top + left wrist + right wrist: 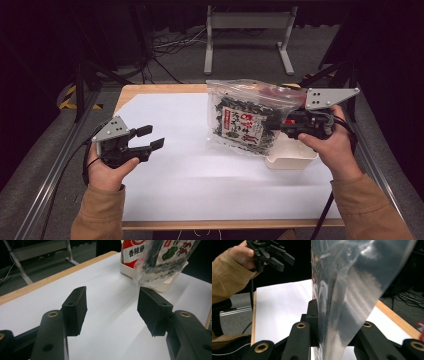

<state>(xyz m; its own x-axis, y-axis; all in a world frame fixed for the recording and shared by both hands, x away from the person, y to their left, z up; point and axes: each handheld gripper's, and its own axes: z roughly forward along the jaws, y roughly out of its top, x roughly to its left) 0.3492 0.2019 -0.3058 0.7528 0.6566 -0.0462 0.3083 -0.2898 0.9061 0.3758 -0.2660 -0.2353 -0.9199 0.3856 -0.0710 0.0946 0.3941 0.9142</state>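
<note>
The right gripper (280, 125) has its jaws pinched on the right edge of a clear plastic bag (245, 117), holding it up off the table; in the right gripper view the film (342, 302) stands between the two black jaws and hides most of the right-hand one, so where that pad meets the bag cannot be made out. The left gripper (150, 138) sits at about nine o'clock on the table, jaws spread wide with nothing between them; in its own view only bare white sheet shows in the gap (112, 312).

The bag hangs at about two o'clock on the table, above a shallow white tray (292, 159) whose near rim shows at the bag's lower right; the tray's far side is covered by the bag. Inside the bag lies a packet of dark green pieces with a red and white label (247, 124); its characters are too small to read from above. In the left gripper view, a red packet (132, 250) at twelve o'clock is cut off by the top edge; the characters 香辣 can be read on it, and what follows is hidden behind the bag. Something red (272, 92) near the bag's top edge is too blurred to identify.

The white paper sheet (200, 185) covers most of the wooden table (150, 89).
</note>
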